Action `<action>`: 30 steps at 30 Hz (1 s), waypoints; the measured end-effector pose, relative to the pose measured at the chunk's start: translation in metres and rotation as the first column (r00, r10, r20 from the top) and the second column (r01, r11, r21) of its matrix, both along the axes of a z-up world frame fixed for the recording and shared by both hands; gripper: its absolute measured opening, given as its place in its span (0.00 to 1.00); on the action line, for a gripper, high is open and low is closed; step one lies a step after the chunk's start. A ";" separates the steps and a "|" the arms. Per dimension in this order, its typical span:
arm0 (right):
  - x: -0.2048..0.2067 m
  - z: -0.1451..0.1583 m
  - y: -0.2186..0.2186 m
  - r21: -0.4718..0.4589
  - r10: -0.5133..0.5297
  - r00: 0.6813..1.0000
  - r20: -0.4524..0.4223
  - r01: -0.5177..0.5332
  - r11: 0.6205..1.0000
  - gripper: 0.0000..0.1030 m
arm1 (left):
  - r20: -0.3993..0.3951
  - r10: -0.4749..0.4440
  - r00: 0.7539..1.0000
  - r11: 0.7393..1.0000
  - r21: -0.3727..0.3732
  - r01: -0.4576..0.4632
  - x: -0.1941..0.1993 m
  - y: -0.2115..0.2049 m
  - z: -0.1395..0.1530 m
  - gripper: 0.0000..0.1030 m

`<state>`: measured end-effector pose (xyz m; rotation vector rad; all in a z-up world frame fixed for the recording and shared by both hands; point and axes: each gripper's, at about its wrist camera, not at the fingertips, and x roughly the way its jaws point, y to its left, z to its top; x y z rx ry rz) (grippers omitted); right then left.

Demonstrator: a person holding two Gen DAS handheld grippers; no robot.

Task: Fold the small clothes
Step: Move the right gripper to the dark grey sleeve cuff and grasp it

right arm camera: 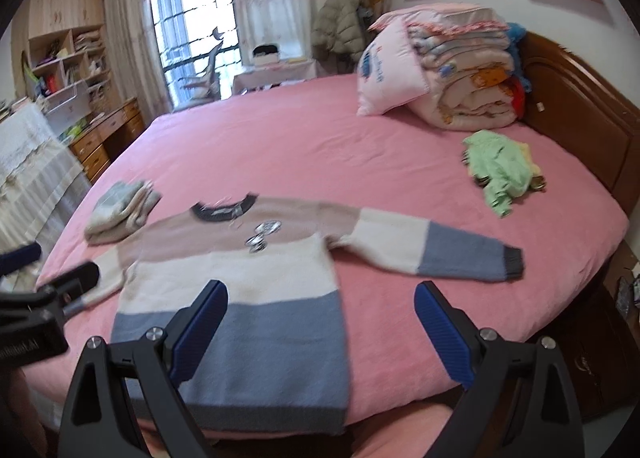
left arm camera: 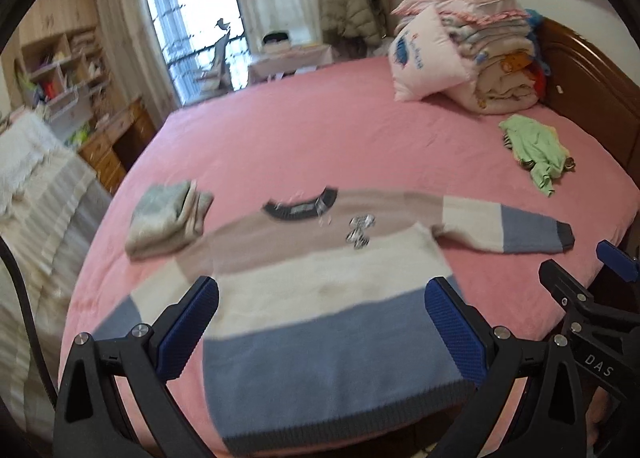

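A folded grey garment (left arm camera: 168,220) lies at the left of the pink bed (left arm camera: 320,138). Beside it the striped sweater (left arm camera: 320,298) lies flat, sleeves spread. Left claw (left arm camera: 320,334) and right claw (right arm camera: 320,334) hover over its hem, both released. A green garment (right arm camera: 500,170) sits far right.

A striped sweater (left arm camera: 320,298) lies flat, front up, on the pink bed sheet (left arm camera: 320,118), with its dark collar away from the camera and one sleeve stretched out to the right. The left gripper (left arm camera: 322,332) hangs above the sweater's blue lower band, fingers spread wide with nothing between them, and part of the right gripper (left arm camera: 580,282) shows at the right edge. A folded grey garment (left arm camera: 166,218) sits just beside the sweater's left shoulder, while a crumpled green garment (left arm camera: 536,152) lies well apart near the stacked bedding (left arm camera: 480,54).
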<state>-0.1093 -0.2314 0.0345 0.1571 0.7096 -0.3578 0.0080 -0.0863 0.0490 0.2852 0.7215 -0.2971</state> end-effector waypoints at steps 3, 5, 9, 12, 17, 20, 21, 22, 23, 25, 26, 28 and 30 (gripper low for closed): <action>0.000 -0.001 -0.027 -0.059 -0.064 0.998 0.004 0.064 0.996 0.92 | 0.069 -0.047 0.997 0.999 0.006 0.047 0.007 -0.036 0.008 0.99; 0.000 -0.004 -0.049 -0.082 -0.108 0.994 0.002 0.108 0.991 0.92 | 0.100 -0.068 0.993 0.998 0.017 0.067 0.011 -0.057 0.010 0.99; -0.003 -0.013 -0.101 -0.083 -0.192 0.981 -0.009 0.191 0.978 0.92 | 0.086 -0.123 0.989 0.991 0.058 0.118 0.034 -0.109 -0.006 0.99; -0.008 -0.024 -0.143 -0.060 -0.242 0.970 -0.030 0.240 0.969 0.90 | 0.049 -0.178 0.983 0.980 0.098 0.173 0.050 -0.142 -0.034 0.99; -0.015 -0.059 -0.209 0.083 -0.287 0.954 -0.083 0.293 0.952 0.85 | -0.057 -0.263 0.963 0.943 0.196 0.270 0.072 -0.199 -0.108 0.99; -0.018 -0.089 -0.240 0.162 -0.308 0.944 -0.116 0.324 0.932 0.77 | -0.111 -0.288 0.951 0.925 0.226 0.306 0.079 -0.225 -0.144 0.99; -0.020 -0.097 -0.245 0.182 -0.318 0.939 -0.127 0.337 0.924 0.76 | -0.109 -0.300 0.948 0.913 0.256 0.319 0.080 -0.239 -0.157 0.99; -0.021 -0.108 -0.251 0.209 -0.330 0.933 -0.140 0.354 0.911 0.75 | -0.106 -0.307 0.946 0.905 0.275 0.324 0.079 -0.246 -0.164 0.99; -0.023 -0.121 -0.262 0.254 -0.342 0.928 -0.149 0.370 0.894 0.72 | -0.106 -0.318 0.942 0.895 0.294 0.335 0.078 -0.255 -0.171 0.99; -0.025 -0.140 -0.275 0.328 -0.357 0.918 -0.170 0.394 0.858 0.70 | -0.107 -0.343 0.933 0.876 0.323 0.358 0.077 -0.273 -0.186 0.99; -0.026 -0.148 -0.280 0.355 -0.362 0.916 -0.176 0.402 0.844 0.69 | -0.105 -0.351 0.931 0.870 0.332 0.365 0.077 -0.277 -0.189 0.99; -0.026 -0.163 -0.290 0.392 -0.374 0.908 -0.189 0.419 0.819 0.69 | -0.097 -0.374 0.922 0.854 0.352 0.383 0.076 -0.292 -0.199 0.99; -0.022 -0.175 -0.295 0.405 -0.382 0.902 -0.202 0.432 0.806 0.68 | -0.104 -0.385 0.917 0.844 0.362 0.395 0.077 -0.302 -0.206 0.99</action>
